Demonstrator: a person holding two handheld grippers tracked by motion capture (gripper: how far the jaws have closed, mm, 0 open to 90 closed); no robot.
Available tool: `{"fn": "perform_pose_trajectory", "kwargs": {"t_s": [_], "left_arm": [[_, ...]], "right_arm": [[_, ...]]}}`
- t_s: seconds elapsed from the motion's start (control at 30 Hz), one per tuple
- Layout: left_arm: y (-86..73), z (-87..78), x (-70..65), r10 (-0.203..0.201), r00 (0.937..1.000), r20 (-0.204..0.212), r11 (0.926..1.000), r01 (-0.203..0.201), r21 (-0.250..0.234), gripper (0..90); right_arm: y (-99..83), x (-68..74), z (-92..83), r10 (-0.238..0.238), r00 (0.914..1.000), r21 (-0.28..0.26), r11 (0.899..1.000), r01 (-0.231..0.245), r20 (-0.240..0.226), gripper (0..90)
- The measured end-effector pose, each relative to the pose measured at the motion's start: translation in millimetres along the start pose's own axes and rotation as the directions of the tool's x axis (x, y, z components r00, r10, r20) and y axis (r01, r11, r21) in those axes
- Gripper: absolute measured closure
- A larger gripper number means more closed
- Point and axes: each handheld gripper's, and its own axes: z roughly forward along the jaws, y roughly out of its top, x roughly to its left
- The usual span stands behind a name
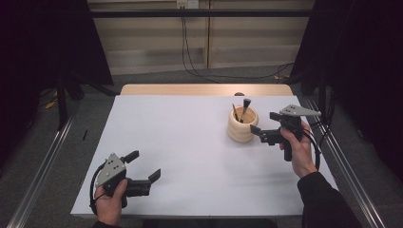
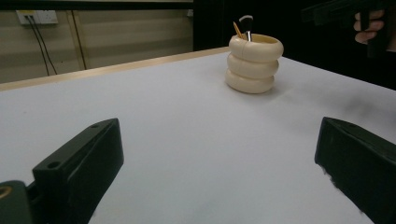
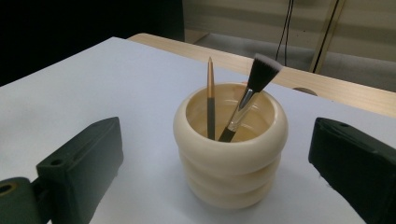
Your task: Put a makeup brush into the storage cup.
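Note:
A cream ribbed cup (image 1: 242,125) (image 2: 254,63) (image 3: 230,154) stands upright on the white table (image 1: 190,142), right of centre. In it lean a makeup brush (image 1: 245,108) (image 3: 250,95) with a dark flat head and a thin pencil-like stick (image 1: 235,112) (image 3: 210,97). My right gripper (image 1: 264,124) (image 3: 219,172) is open just to the right of the cup, jaws pointing at it, nothing between them. My left gripper (image 1: 145,165) (image 2: 215,172) is open near the front left of the table, empty, far from the cup.
The table's wooden far edge (image 1: 206,89) shows beyond the white sheet. Metal rails (image 1: 38,171) run along both sides of the table. Cables (image 1: 190,52) hang down the back wall. Dark curtains (image 1: 361,61) flank the area.

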Motion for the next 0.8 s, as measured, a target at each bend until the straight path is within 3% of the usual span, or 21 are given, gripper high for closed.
{"fn": "perform_pose_trajectory", "kwargs": {"t_s": [0.2,0.27,0.8], "left_arm": [[-0.3,-3.8,2.6,-0.005,0.9999,-0.014,1.0000,0.005,-0.007,1.3],[0.2,-5.0,2.3,0.000,0.9997,-0.023,1.0000,0.000,-0.006,1.3],[-0.3,-8.4,3.0,-0.006,0.9993,-0.036,0.9999,0.005,-0.016,1.2]], "right_arm": [[-7.1,1.6,-14.1,-0.009,0.9998,-0.008,1.000,0.009,0.017,3.5],[-7.8,2.5,-18.4,-0.016,0.9989,-0.002,1.000,0.016,0.045,4.8],[-34.1,15.5,-53.5,0.005,0.9991,-0.046,0.999,-0.003,0.042,5.5]]}}
